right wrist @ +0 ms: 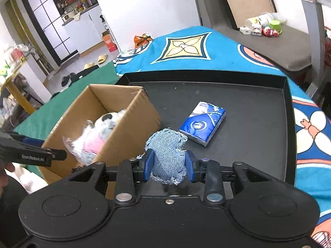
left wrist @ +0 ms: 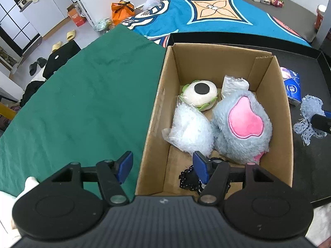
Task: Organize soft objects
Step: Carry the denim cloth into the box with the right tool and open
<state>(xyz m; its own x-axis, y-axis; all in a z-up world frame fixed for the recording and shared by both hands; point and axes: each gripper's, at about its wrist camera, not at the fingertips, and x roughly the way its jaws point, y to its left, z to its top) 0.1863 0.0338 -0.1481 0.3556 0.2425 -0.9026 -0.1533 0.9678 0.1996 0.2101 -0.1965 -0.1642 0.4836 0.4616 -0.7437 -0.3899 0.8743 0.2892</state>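
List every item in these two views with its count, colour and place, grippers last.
brown cardboard box: 1, on the black tray's left side
fluffy grey-and-pink plush: 1, in box
white round burger plush: 1, in box, far end
clear bag of white filling: 1, in box
black dotted lace: 1, box near end
frayed denim cloth piece: 1, blue, between right gripper fingers
blue tissue pack: 1, on tray
black tray: 1
green cloth: 1, left of box
left gripper: open, over box's near-left wall
right gripper: shut on denim

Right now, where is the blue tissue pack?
The blue tissue pack lies on the black tray, outside and right of the cardboard box, just beyond the denim piece held in the right gripper.
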